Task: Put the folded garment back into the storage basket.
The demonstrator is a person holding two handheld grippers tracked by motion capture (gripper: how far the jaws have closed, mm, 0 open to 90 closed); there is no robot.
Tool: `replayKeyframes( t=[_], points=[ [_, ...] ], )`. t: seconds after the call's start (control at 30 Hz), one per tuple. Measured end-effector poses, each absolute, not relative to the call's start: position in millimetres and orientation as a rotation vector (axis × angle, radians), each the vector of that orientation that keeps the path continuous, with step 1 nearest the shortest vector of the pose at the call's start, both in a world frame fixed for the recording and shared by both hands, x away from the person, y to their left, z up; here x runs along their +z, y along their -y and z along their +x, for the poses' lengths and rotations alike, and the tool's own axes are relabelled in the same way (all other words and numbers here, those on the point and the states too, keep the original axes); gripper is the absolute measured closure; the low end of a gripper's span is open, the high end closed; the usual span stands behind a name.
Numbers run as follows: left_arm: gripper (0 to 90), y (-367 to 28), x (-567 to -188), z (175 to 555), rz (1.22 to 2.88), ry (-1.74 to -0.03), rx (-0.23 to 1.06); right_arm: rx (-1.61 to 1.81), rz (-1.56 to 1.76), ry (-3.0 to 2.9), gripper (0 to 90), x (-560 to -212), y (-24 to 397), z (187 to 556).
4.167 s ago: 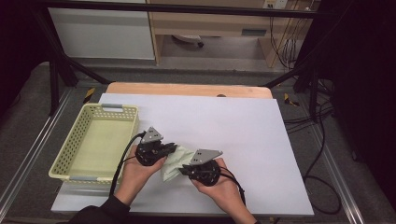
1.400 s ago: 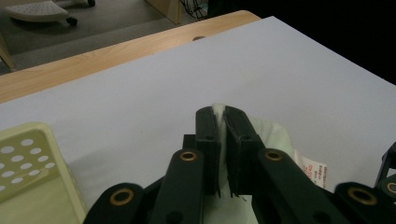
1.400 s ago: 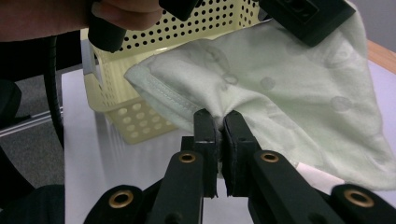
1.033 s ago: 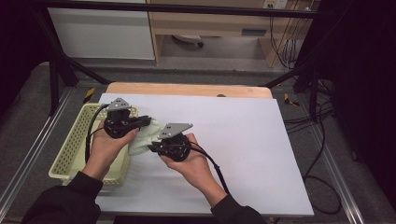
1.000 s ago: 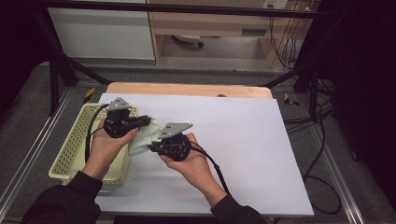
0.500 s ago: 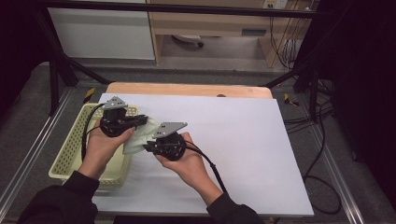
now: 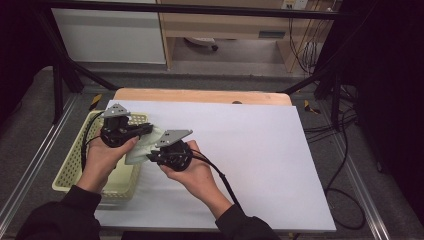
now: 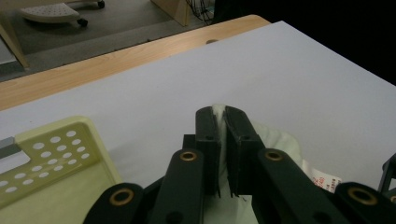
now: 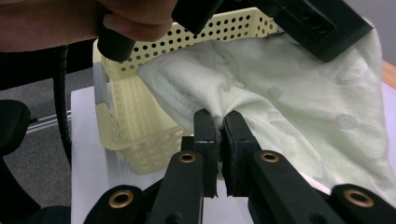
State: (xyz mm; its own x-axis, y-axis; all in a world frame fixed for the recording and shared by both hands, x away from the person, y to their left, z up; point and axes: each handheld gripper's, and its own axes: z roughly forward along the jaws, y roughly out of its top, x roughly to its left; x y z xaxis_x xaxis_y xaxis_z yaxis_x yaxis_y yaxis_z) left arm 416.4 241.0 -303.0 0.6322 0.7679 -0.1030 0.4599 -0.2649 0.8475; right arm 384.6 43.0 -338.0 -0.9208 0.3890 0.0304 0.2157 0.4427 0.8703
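The pale green cloth [image 7: 141, 148] is hanging between the 2 tools, above the right rim of the yellow basket [image 7: 70, 172], which I am taking as the landmark. The basket is sitting on the left part of the counter [image 7: 260, 150], with its perforated walls and its pale floor showing.

The left hand-held gripper [image 7: 146, 129] is staying over the far right corner of the basket. In the left gripper view its jaws are standing almost together and are pinching a thin edge of the cloth [image 8: 219, 122] between the pads, so it is holding the cloth. A white label with small red print [image 8: 322, 177] is lying on the cloth just to the right of these jaws.

The right hand-held gripper [image 7: 151, 156] is staying just beside the right wall of the basket, on the counter side, and it is pointing toward the basket. In the right gripper view its jaws are closed narrowly on a gathered fold of the cloth [image 9: 299, 93], so it is also holding the cloth. Behind this fold the basket [image 9: 140, 121] is standing close, and the cloth is spreading from the fold up toward the other tool near the basket rim.

The cloth is not lying inside the basket; it is being carried in the air, partly over the basket rim and partly over the counter next to it.
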Motion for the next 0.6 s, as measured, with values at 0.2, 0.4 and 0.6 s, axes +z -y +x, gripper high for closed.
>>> replayKeyframes(
  t=[0.2,0.4,0.6],
  points=[
    [84.7,-243.6,-302.7,415.5,1.924,-0.974,0.423,1.491,0.516,-2.516,86.0,-335.8,-50.8,385.8],
    [84.7,-249.8,-300.2,413.9,1.92,-0.98,0.435,1.487,0.499,-2.518,86.0,-334.6,-56.0,384.8],
    [84.7,-253.3,-296.7,412.6,1.928,-0.976,0.476,1.502,0.508,-2.515,86.0,-336.2,-59.4,387.4]
  ],
)
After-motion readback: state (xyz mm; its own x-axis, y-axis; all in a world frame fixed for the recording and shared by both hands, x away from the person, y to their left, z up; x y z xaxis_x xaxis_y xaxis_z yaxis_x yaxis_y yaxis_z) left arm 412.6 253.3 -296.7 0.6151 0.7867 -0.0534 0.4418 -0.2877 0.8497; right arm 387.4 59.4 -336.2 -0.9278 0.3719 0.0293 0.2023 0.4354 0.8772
